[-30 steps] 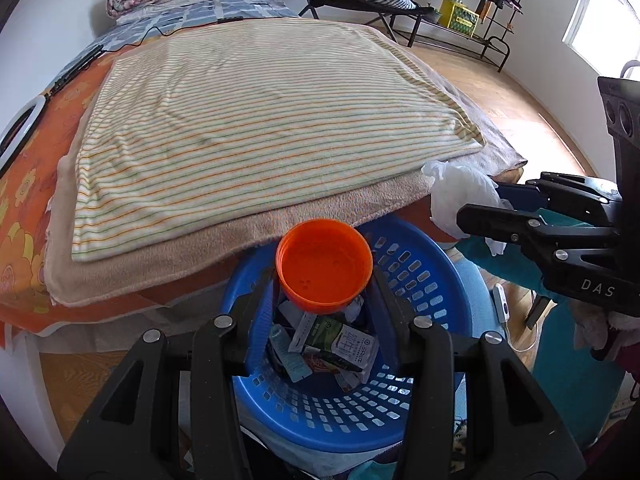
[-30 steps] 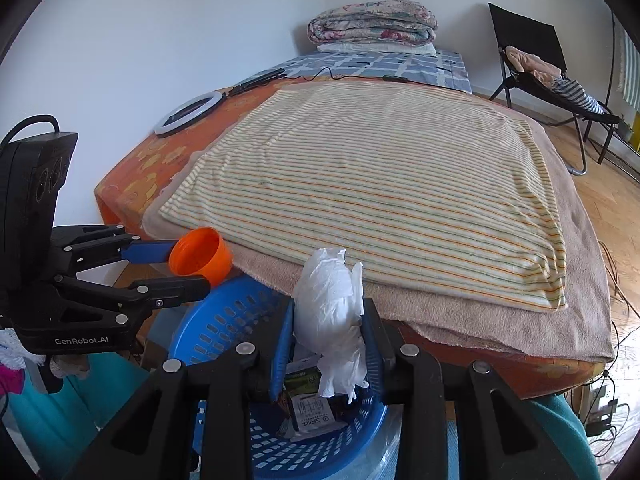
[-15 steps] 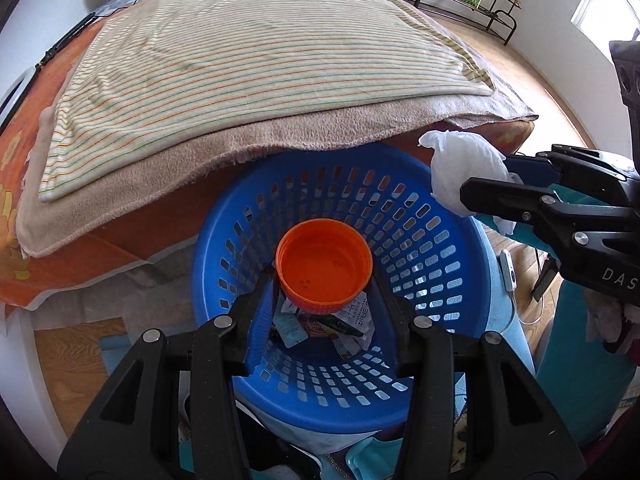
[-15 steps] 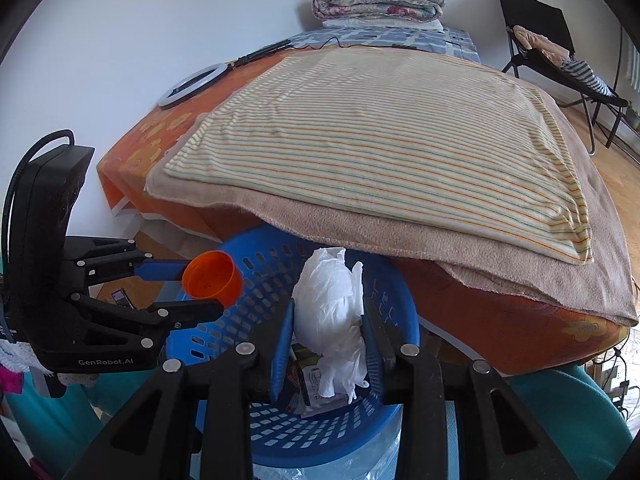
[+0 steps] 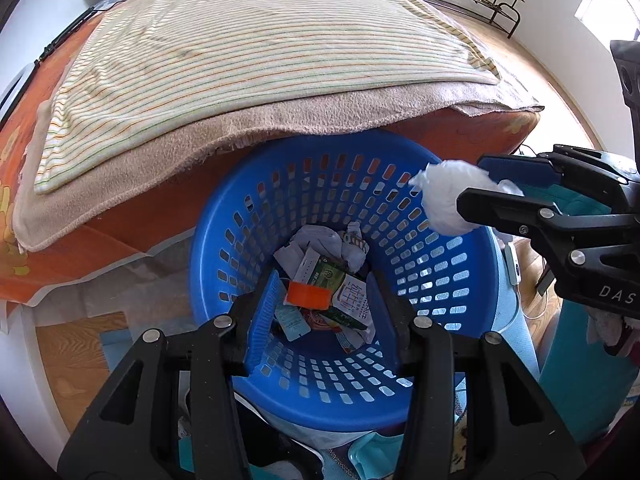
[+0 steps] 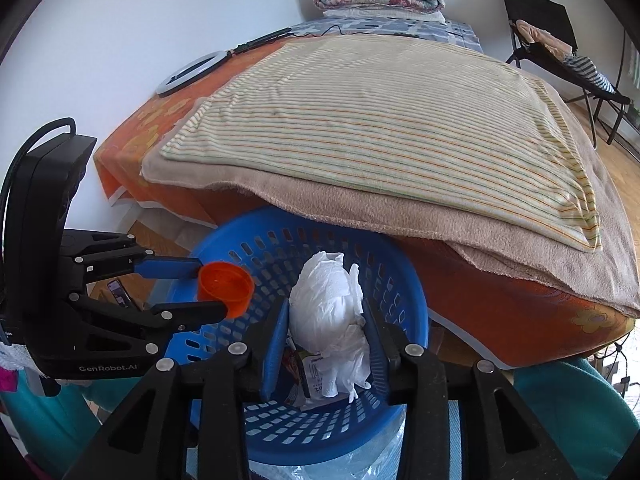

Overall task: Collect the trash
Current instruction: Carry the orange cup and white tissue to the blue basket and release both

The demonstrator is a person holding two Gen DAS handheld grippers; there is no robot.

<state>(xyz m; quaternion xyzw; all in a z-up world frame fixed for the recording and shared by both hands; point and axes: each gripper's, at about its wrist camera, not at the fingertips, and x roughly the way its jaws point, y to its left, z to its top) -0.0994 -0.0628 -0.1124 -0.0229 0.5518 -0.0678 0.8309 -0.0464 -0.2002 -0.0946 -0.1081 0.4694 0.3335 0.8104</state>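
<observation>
Tissue (image 6: 326, 280) inside right hand-held gripper (image 6: 325, 307), just opening.

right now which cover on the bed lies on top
The striped sheet; it lies over the plain tan blanket, whose edge shows beneath it.

The perforated basket (image 5: 472, 292) is glossy blue plastic. At twelve o'clock lies a soft, striped cloth sheet (image 6: 380, 120) over a fuzzy tan blanket (image 6: 460, 216). The wad (image 6: 332, 304) looks like crinkled white tissue; the orange cup (image 6: 226, 288) is smooth plastic.
</observation>
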